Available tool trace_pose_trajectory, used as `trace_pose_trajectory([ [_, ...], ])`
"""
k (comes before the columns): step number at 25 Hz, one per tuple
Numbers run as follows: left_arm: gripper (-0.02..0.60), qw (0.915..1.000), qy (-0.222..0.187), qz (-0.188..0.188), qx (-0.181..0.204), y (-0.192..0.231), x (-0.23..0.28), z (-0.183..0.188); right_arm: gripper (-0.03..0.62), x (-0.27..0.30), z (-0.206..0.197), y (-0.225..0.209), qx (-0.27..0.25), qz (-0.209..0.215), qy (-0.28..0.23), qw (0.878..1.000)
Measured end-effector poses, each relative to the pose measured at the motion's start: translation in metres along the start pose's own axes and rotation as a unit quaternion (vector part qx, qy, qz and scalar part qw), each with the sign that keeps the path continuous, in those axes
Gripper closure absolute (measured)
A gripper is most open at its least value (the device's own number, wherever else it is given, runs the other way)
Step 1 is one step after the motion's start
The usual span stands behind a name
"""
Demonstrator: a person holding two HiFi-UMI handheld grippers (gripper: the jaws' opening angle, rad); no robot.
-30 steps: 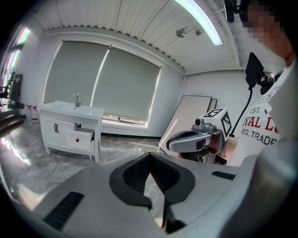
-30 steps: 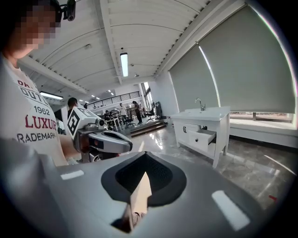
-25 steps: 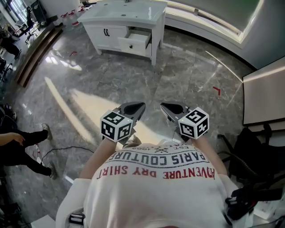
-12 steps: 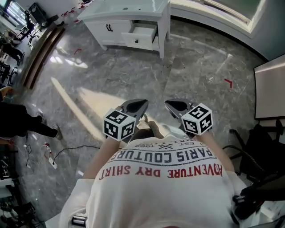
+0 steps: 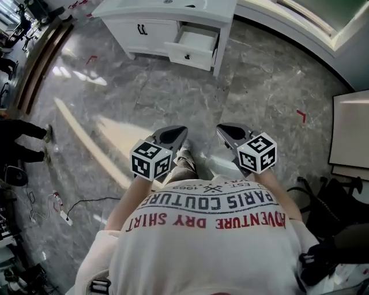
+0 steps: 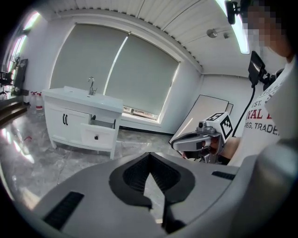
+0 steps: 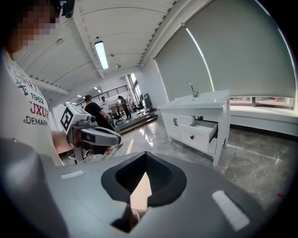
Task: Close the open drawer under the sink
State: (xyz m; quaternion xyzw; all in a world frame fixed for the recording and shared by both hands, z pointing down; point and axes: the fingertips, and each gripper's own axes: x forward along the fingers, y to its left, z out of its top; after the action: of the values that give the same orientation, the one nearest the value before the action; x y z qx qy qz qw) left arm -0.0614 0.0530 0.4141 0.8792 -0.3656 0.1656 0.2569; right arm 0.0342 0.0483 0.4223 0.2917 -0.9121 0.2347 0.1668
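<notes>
Nothing of the task was done at this moment. The white pull-out drawer with one small dark knob (image 5: 196,49) stood open, drawn out from the front of the white vanity cabinet with a sink top (image 5: 151,10). It sat directly under the sink top, at the cabinet's right end as the head view showed it, beside the corner leg. The cabinet itself stood at the far edge of the grey marble floor (image 5: 259,86), close to the curved wall below the window.

The person stood well apart from the cabinet, with open floor between. The left gripper (image 5: 182,129) and the right gripper (image 5: 221,128) were held close to the body, side by side, both pointing toward the cabinet. In each gripper view the jaws were closed together at the tips and nothing was between them, so both tools were clenched on nothing.

In my judgement everything was left to do: to walk to the cabinet, to bring one gripper to the drawer front, and to push it in until it is flush.

As a count: one cabinet, one open drawer with one knob, two closed doors with a pair of dark handles (image 5: 140,29), one metal tap (image 6: 91,85), and two grippers.
</notes>
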Motion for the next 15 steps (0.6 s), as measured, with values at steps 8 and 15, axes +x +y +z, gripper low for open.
trace_pose_trajectory([
  [8,0.581,0.9998,-0.013,-0.006,0.012,0.182,0.020,0.109,0.595,0.139,0.142,-0.075,-0.010,-0.052,-0.016,0.998],
  [15,0.581,0.9989,-0.027,-0.009,0.039,0.240,0.041,0.169,0.595,0.182,0.207,-0.104,-0.029,-0.066,-0.048,0.996],
])
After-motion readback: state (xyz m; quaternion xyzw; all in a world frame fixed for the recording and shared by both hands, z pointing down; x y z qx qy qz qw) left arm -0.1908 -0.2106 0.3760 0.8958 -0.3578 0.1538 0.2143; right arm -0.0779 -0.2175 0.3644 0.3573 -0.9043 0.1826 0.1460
